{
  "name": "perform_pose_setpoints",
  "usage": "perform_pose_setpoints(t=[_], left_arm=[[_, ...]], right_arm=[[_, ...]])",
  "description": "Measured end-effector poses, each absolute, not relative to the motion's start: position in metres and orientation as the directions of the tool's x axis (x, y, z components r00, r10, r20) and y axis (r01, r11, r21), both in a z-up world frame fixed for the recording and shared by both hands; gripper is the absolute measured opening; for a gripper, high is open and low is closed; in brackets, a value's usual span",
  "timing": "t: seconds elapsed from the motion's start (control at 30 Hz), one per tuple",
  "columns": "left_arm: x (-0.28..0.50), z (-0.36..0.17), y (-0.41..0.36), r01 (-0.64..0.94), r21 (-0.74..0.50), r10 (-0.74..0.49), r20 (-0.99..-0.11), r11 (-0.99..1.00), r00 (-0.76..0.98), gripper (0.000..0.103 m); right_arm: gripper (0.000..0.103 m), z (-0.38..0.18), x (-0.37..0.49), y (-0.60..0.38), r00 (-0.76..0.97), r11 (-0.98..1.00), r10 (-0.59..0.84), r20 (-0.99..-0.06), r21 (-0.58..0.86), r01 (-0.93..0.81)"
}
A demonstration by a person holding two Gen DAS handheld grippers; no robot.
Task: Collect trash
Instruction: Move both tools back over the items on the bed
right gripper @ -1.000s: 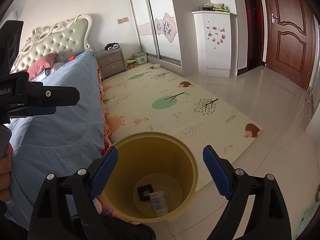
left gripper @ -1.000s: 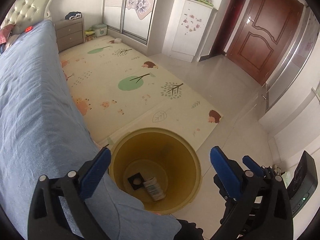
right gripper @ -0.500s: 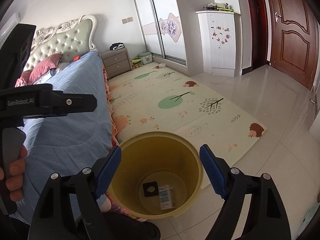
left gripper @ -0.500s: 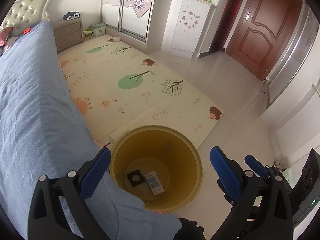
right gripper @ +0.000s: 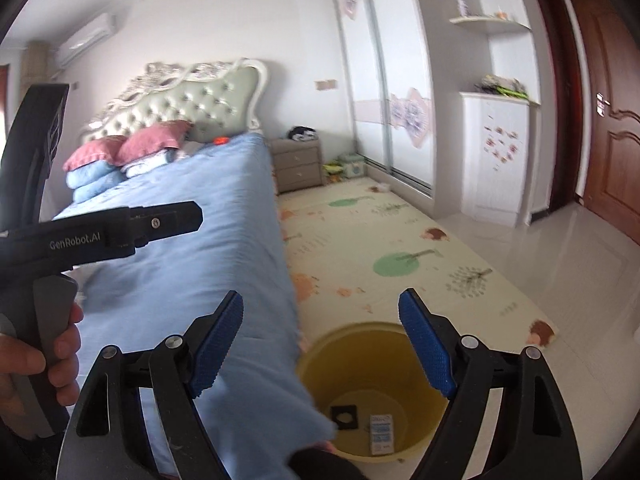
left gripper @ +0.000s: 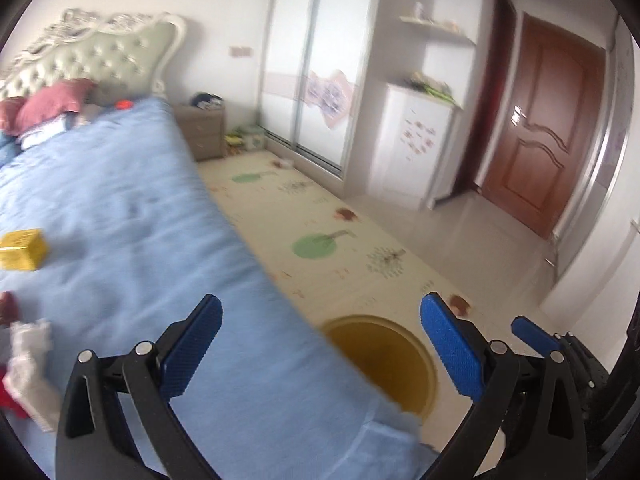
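Both grippers empty over the bed edge, yellow bin below.

Far left of the left gripper (left gripper: 320, 344), on the blue bedspread (left gripper: 132, 216), lie a yellow box (left gripper: 22, 249), its long axis running roughly left to right and one corner turned toward the fingers, and nearer, crumpled white and red trash (left gripper: 24, 376), blurred. Its fingers stand wide apart, nothing between them. Between the fingers of the right gripper (right gripper: 322, 346), also spread and empty, sits the yellow bin (right gripper: 404, 340) on the floor, touching the bed's edge. On its bottom lies a small white carton (right gripper: 381, 434), long axis pointing away from the fingers, just beside a black square (right gripper: 345, 416).
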State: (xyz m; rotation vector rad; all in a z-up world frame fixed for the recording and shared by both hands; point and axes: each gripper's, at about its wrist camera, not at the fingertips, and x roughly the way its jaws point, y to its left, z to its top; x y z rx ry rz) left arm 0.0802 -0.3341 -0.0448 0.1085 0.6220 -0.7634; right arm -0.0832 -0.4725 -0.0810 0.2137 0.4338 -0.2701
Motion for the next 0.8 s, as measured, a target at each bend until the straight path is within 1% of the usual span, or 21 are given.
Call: perform_pose_setpoints(t=[0.2,0.3,0.37,0.43,0.53,0.67,0.8], left_arm=[[0.074,-0.027,-0.236,0.542,-0.076,-0.504,-0.495,0.837,0.708,0.099],[0.076,-0.021,-0.186,0.475,-0.081,-0.450,-0.488,0.876,0.748,0.099],[0.073,-0.018,-0.158,0.432,-0.079,-0.416,-0.471,0.898,0.778,0.099],[0.070,-0.016,-0.130,0.384,-0.064,-0.370,-0.452,0.921,0.812,0.099],[0.066,-0.017,-0.091,0.317,-0.041,-0.303,-0.428,0.948,0.852,0.099],[0.068,-0.025,-0.043,0.251,-0.036,-0.242,-0.430,0.967,0.870,0.099],[0.075,-0.036,-0.016,0.205,-0.026,-0.194,-0.459,0.978,0.867,0.099]], right_arm=[[0.081,-0.059,-0.061,-0.409,0.930,0.983,-0.081,-0.359,0.124,0.133],[0.087,-0.051,-0.050,-0.374,0.948,0.991,-0.012,-0.318,0.121,0.053],[0.088,-0.047,-0.043,-0.353,0.954,0.994,0.027,-0.299,0.113,0.008],[0.092,-0.044,-0.038,-0.327,0.958,0.993,0.072,-0.279,0.112,-0.042],[0.094,-0.041,-0.033,-0.297,0.957,0.988,0.138,-0.257,0.110,-0.113],[0.095,-0.038,-0.026,-0.264,0.958,0.984,0.171,-0.230,0.082,-0.156],[0.095,-0.040,-0.018,-0.238,0.957,0.983,0.181,-0.229,0.062,-0.171]])
